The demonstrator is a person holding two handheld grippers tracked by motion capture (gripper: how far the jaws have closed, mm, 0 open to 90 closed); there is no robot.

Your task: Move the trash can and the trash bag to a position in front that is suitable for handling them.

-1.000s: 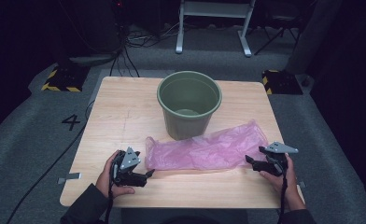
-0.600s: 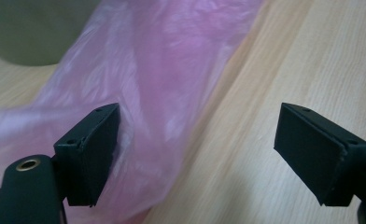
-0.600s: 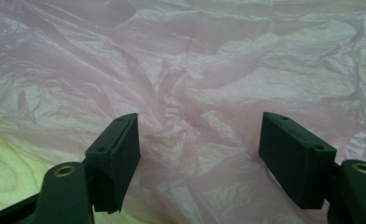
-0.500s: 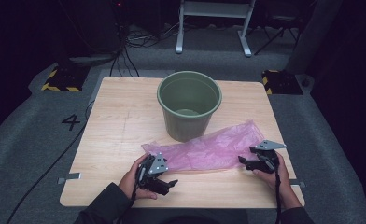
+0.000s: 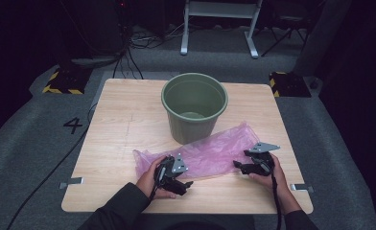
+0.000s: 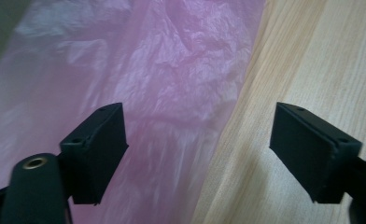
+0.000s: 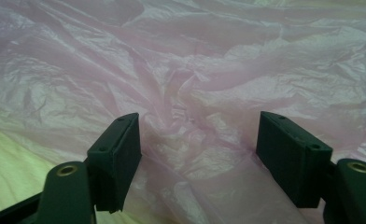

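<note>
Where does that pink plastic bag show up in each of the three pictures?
High view: the pink plastic bag lies flat across the table's near half, in front of the green bucket.
Left gripper view: it covers the left and middle, its edge running between the open jaws.
Right gripper view: crumpled, it spreads across nearly the whole picture.
Shared landmark: the light wooden table beside the bag.

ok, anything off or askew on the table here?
Nothing damaged or spilled. The pink bag lies crumpled and slanted across the table, its far end against the upright green bucket. Left gripper and right gripper are both open.
</note>
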